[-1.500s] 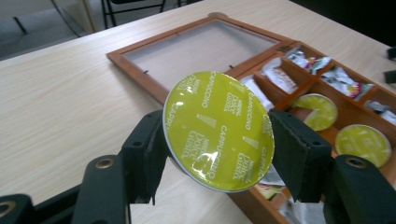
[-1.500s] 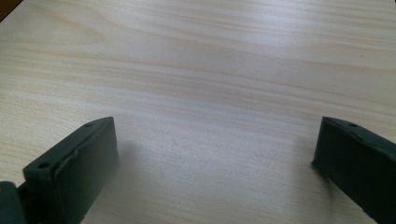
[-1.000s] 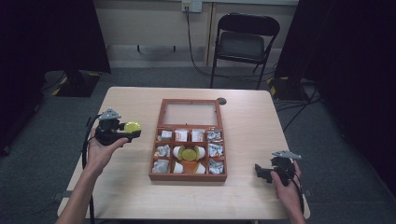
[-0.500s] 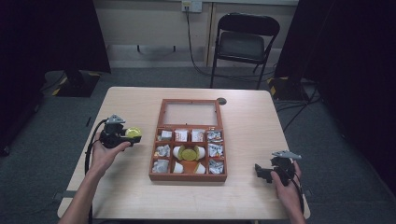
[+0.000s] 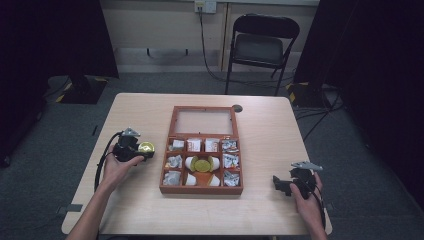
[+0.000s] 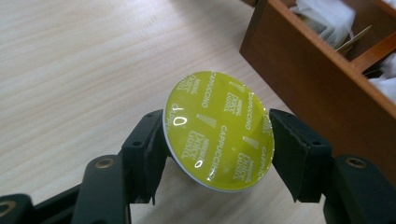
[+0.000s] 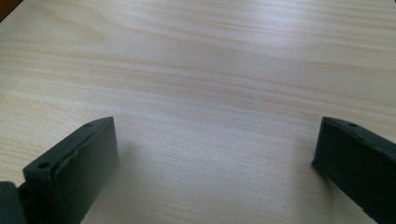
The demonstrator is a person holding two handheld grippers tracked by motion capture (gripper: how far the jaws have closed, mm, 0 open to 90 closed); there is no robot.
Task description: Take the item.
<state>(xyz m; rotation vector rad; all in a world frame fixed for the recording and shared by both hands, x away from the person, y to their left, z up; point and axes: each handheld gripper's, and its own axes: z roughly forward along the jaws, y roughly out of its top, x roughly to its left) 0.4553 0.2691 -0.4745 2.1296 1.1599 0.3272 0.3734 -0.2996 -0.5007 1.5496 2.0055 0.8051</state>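
Left gripper view brings the writing close: the left claw (image 6: 217, 140) is clamped on a coffee capsule (image 6: 219, 130), one black jaw pressed against each side of its rim, with the yellow-green foil lid tilted toward the camera. White lettering runs across the foil in repeating rows, reading "NESCAFÉ Dolce Gusto" and "CAPPUCCINO". The capsule hangs just above the pale wooden surface (image 6: 79, 60), and the wooden box (image 6: 322, 88) stands close by on the claw's right, with white packets visible over its wall.

From the high view, the left claw (image 5: 142, 150) and its capsule (image 5: 146, 147) sit just beside the left wall of the box (image 5: 202, 191), about level with its top row of compartments. The box's lid with a clear pane lies open on the far side. Its outer compartments hold small packets; their print is too small to read. In the middle of the box lies another yellow-topped capsule (image 5: 201, 163) among white ones.

The right claw (image 5: 280, 184) rests well to the right of the box, near the front edge of the surface. In the right gripper view its jaws stand wide apart with bare wood (image 7: 210, 93) between them, holding nothing.
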